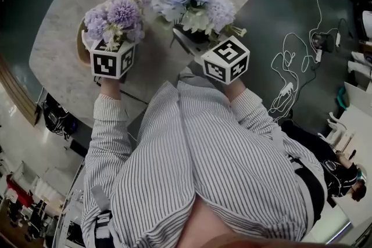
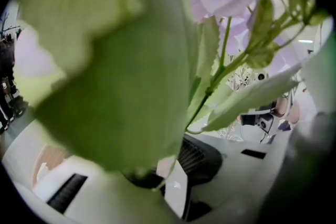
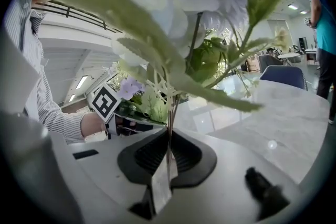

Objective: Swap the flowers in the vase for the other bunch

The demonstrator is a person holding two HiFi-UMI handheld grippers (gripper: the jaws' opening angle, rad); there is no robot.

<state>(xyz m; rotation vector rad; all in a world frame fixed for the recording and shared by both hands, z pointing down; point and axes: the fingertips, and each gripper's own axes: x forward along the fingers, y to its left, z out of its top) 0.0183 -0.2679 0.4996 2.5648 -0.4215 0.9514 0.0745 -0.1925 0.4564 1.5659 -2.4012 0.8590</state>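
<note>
A person in a striped shirt [image 1: 192, 165] stands at the near edge of a pale marble table [image 1: 64, 75] with a bunch of flowers in each tool.

The left tool [image 2: 176, 178] has its jaws drawn narrow on the thin stems of the purple bunch [image 1: 116, 17]. Large green leaves blur across most of the left gripper view, and a white tag [image 2: 177, 186] shows in the gap between the pads. The bunch sits over the table's near left part, its heads rising just beyond the left tool's marker cube [image 1: 112, 61]. A tan rounded thing [image 1: 78, 46] lies on the table at the bunch's outer side; what it is cannot be told.

The right tool [image 3: 168, 157] is clamped narrow on the stems of the pale blue and white bunch [image 1: 192, 3], with a white label [image 3: 160, 189] pinched between the jaws. This bunch stands upright over the middle of the table, near its front edge. A dark shape [image 1: 195, 36] under the blooms is too hidden to name.

Beyond the table's right side, white cables [image 1: 290, 67] trail over the dark floor [image 1: 273, 20]. Another person in a teal top [image 3: 321, 8] stands at the table's far side.
</note>
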